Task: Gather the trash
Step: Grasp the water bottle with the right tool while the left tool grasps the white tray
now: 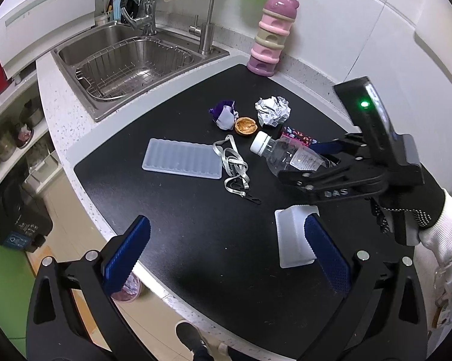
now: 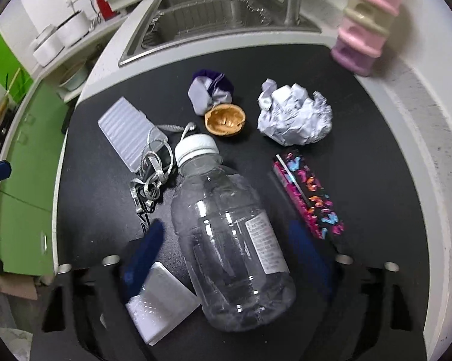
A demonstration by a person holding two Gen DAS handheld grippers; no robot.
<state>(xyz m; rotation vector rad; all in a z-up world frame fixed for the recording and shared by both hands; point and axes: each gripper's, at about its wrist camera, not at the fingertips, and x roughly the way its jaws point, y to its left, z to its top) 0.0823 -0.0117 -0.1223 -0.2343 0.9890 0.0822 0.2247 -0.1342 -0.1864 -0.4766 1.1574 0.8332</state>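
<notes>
The right gripper [image 2: 226, 249] straddles the clear plastic bottle [image 2: 226, 234] lying near the table's [image 1: 196, 240] right edge, jaws apart, not visibly pressing it. The left gripper [image 1: 226, 252] hangs over the near edge, jaws wide apart and empty

A home kitchen. A stainless steel sink [image 1: 135, 57] with a wire drainer basket [image 1: 129, 72] and tap [image 1: 144, 15] sits in the speckled worktop [image 1: 60, 111]. Pots [image 1: 3, 147] fill the side shelves.
</notes>
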